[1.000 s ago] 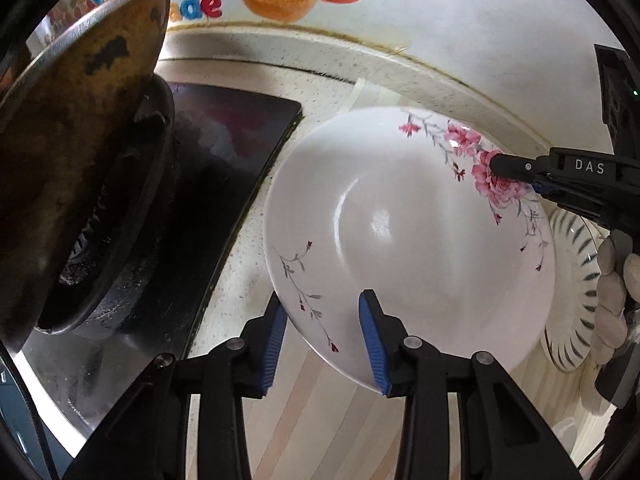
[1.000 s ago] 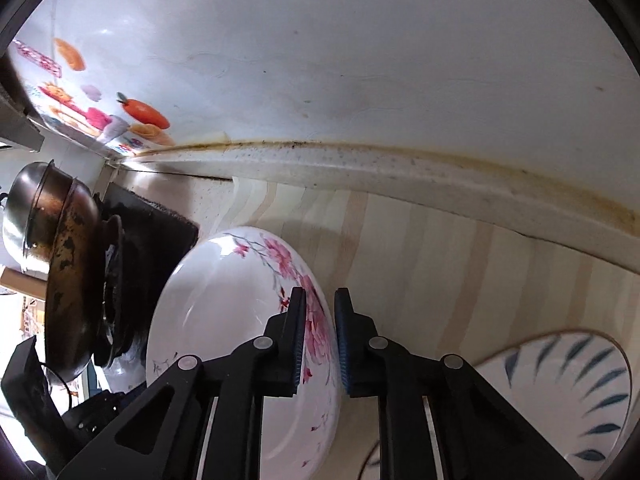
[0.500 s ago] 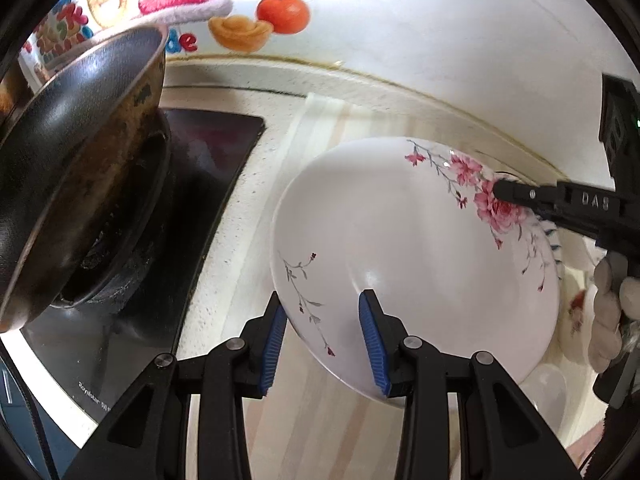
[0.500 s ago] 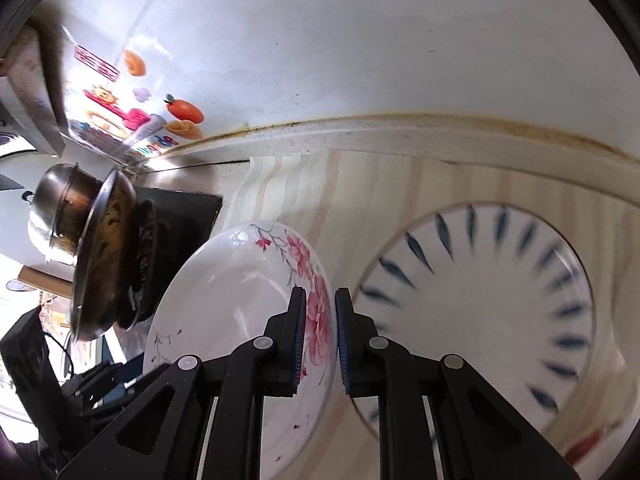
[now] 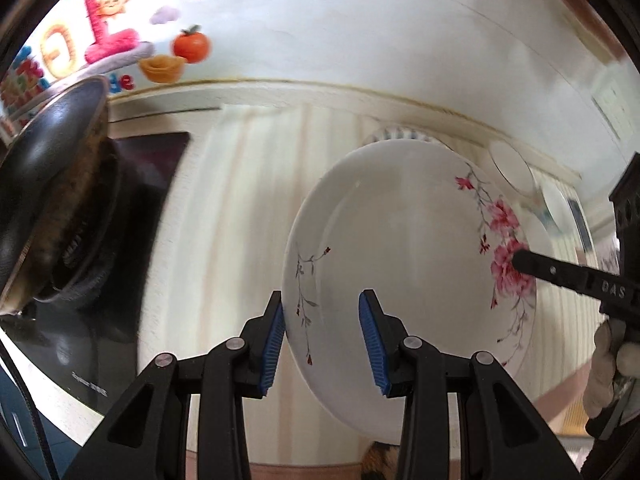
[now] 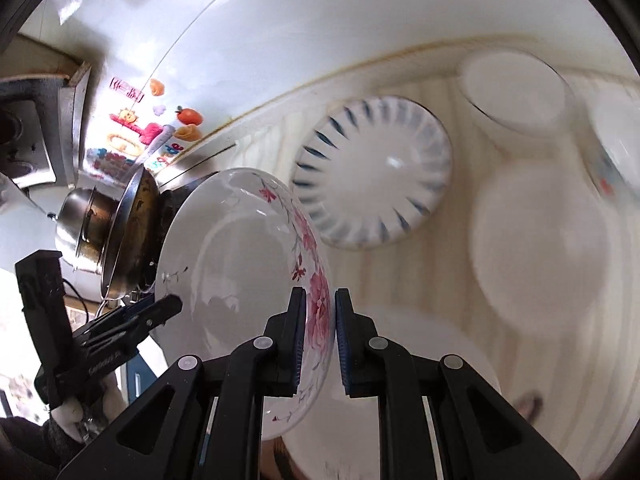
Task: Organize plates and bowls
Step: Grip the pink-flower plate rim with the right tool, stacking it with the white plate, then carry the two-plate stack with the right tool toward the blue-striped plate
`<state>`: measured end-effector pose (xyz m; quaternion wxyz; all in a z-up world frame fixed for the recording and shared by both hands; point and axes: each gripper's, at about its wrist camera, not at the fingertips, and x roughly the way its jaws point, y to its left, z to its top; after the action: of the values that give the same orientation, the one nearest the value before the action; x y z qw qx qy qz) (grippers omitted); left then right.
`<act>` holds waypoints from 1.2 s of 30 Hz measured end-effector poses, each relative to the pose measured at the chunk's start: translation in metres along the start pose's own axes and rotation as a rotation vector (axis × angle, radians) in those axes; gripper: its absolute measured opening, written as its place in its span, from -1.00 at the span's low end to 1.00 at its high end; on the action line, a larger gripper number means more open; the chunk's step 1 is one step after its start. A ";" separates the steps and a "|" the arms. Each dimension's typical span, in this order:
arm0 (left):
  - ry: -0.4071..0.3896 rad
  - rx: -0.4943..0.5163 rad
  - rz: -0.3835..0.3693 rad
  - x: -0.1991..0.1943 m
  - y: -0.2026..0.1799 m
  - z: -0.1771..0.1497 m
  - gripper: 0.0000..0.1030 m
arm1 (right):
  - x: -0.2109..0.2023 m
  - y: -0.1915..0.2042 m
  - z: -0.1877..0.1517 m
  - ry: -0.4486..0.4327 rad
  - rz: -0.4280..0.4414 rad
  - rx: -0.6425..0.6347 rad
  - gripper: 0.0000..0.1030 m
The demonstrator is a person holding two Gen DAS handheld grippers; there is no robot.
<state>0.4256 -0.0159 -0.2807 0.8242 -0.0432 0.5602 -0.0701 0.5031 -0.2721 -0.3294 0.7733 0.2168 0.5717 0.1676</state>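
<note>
A white plate with pink flowers [image 5: 400, 248] hangs tilted in the air above the striped countertop. My right gripper [image 6: 320, 320] is shut on its flowered rim and shows in the left wrist view as a black tip [image 5: 518, 260]. My left gripper [image 5: 322, 336] is open, and the plate's near rim lies between its blue pads [image 5: 370, 336] without being squeezed. A blue-striped plate [image 6: 372, 176] lies on the counter behind the floral plate. White bowls [image 6: 516, 92] and a plain white dish [image 6: 536, 248] sit to its right, blurred.
A dark wok [image 5: 52, 184] rests on the black stove [image 5: 132, 208] at the left, with a steel pot [image 6: 80, 220] behind it. The wall with fruit stickers [image 5: 188, 44] runs along the back. A large white plate [image 6: 440, 380] lies under my right gripper. A gloved hand [image 5: 608, 364] holds the right gripper.
The floral plate has risen and travelled right, away from the stove and toward the other dishes. The blue-striped plate and bowls have come into view. Both grippers kept their hold positions.
</note>
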 end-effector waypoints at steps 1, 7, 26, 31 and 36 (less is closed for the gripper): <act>0.011 0.019 -0.009 0.001 -0.008 -0.006 -0.33 | -0.007 -0.007 -0.011 -0.002 -0.004 0.014 -0.68; 0.062 0.123 -0.034 0.012 -0.051 -0.029 -0.33 | -0.037 -0.051 -0.070 -0.022 -0.027 0.121 -0.68; 0.188 0.309 -0.001 0.068 -0.106 -0.063 -0.33 | -0.036 -0.113 -0.125 -0.022 -0.106 0.245 -0.68; 0.202 0.317 0.018 0.075 -0.105 -0.062 -0.33 | -0.031 -0.107 -0.121 -0.008 -0.128 0.227 -0.69; 0.220 0.311 0.026 0.081 -0.103 -0.063 -0.33 | -0.025 -0.099 -0.119 0.009 -0.155 0.206 -0.69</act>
<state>0.3896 -0.1305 -0.3623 0.7557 0.1001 0.6298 -0.1493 0.3832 -0.3524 -0.3910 0.7550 0.2494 0.6045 0.0488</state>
